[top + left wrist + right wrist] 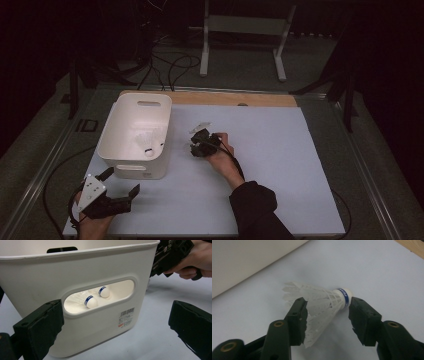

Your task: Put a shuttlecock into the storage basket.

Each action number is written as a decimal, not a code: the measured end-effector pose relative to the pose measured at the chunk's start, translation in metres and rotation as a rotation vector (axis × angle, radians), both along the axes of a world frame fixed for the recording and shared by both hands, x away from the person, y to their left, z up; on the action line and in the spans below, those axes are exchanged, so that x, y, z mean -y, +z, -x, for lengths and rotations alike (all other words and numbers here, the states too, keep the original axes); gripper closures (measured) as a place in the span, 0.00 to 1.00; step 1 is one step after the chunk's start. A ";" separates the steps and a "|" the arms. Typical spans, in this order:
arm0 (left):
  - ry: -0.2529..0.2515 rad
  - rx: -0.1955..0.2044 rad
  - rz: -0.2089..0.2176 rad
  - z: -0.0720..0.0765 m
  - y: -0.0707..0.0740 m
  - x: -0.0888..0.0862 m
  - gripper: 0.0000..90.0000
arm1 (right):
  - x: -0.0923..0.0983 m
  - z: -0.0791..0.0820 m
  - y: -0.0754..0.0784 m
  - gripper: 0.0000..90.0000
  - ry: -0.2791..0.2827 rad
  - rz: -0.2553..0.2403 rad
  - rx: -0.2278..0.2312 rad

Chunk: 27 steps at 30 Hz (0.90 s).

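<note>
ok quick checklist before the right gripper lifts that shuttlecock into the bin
1. Shuttlecock between the right gripper jaws: ok, feathers by one pad, cork by the other.
2. Pads pressing firmly on it: cannot tell; one pad touches the feathers, a slight gap shows at the cork.
3. Feathers safe from crushing: not ok, the pad bears on the feather skirt.
4. White bin upright with open top: ok, two shuttlecocks already inside.
5. Left gripper clear of the path: ok, open, low beside the bin's near end.
</note>
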<state>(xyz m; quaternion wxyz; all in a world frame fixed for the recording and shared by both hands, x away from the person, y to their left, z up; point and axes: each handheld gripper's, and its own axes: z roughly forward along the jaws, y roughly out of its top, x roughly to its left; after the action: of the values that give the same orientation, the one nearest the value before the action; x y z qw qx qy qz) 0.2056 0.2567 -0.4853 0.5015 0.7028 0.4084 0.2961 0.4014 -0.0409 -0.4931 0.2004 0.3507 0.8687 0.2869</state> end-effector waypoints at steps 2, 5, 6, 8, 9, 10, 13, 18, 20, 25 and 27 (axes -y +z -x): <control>-0.001 0.001 0.000 0.000 0.000 0.000 0.01 | 0.000 0.000 0.000 0.58 -0.009 -0.003 -0.001; 0.000 0.001 0.000 0.000 0.000 0.000 0.01 | 0.002 -0.002 0.000 0.62 -0.024 -0.008 0.000; -0.001 0.001 0.001 0.000 0.000 0.000 0.01 | 0.003 -0.003 0.000 0.63 -0.026 -0.011 -0.001; 0.000 0.001 0.000 0.000 0.000 0.000 0.01 | 0.005 -0.004 0.001 0.70 -0.044 -0.024 -0.004; 0.000 0.001 0.000 0.000 0.000 0.000 0.01 | 0.006 -0.005 0.001 0.71 -0.045 -0.027 -0.008; 0.000 0.002 0.000 0.000 0.000 0.000 0.01 | 0.006 -0.006 0.001 0.73 -0.050 -0.031 -0.011; 0.000 0.001 0.000 0.000 0.000 0.000 0.01 | 0.008 -0.007 0.001 0.79 -0.053 -0.036 -0.012; 0.000 0.001 0.000 0.000 0.000 0.000 0.01 | 0.009 -0.008 0.000 0.88 -0.059 -0.042 -0.015; 0.000 0.001 0.000 0.000 0.000 0.000 0.01 | 0.009 -0.008 0.000 0.91 -0.061 -0.042 -0.017; 0.000 0.001 0.000 0.000 0.000 0.000 0.01 | 0.011 -0.008 0.001 0.97 -0.060 -0.055 -0.016; 0.000 0.001 -0.001 0.000 0.000 0.000 0.01 | 0.011 -0.008 0.001 0.97 -0.062 -0.055 -0.015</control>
<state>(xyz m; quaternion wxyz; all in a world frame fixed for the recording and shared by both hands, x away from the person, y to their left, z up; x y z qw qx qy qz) 0.2055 0.2566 -0.4853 0.5016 0.7029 0.4079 0.2966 0.4097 -0.0521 -0.4918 0.1928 0.3848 0.8508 0.3015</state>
